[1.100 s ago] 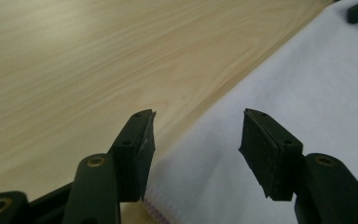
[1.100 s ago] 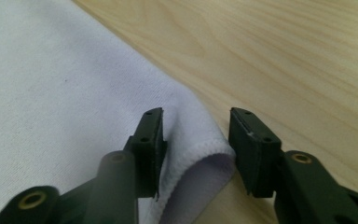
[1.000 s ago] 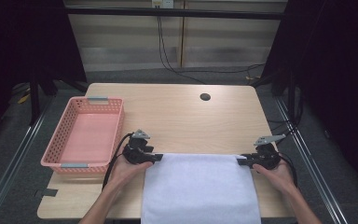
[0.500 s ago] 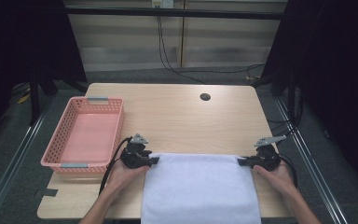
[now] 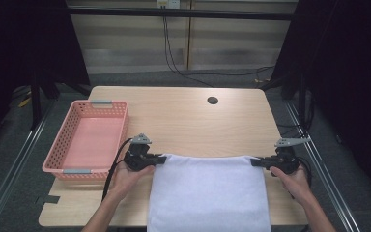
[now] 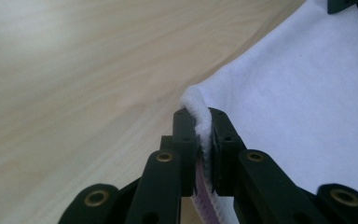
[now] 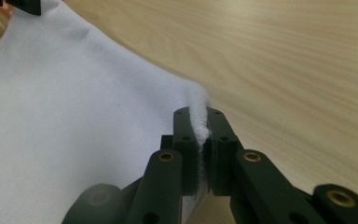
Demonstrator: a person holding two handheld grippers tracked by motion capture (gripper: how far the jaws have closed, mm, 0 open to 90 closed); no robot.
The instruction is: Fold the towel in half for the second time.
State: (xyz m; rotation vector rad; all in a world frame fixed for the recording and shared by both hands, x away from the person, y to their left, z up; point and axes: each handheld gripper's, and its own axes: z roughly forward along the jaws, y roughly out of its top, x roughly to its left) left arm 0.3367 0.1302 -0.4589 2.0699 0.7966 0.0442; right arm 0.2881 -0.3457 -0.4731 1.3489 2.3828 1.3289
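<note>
In the high view, a white rectangular cloth towel [image 5: 207, 193] lies flat on the near part of the pale wooden desk [image 5: 183, 116] and hangs over its front edge. The left gripper [image 5: 160, 158] meets the towel's far left corner and the right gripper [image 5: 254, 162] its far right corner, each held in one of the person's hands. A pink plastic lattice basket [image 5: 87, 137] sits at the desk's left side, just beside the left gripper. A small dark round hole [image 5: 212, 100] shows near the desk's far edge.

In the left gripper view, the left gripper [image 6: 204, 133] has its black jaws, which have just been closing, clamped on a pinched-up fold of the towel [image 6: 307, 102]. The fold bulges above the jaw tips, and a pinkish edge shows low between them, perhaps a hem.

In the right gripper view, the right gripper [image 7: 201, 130] has likewise just closed its jaws tight on the towel [image 7: 74, 121] corner, which peaks between them above the bare wood.
</note>
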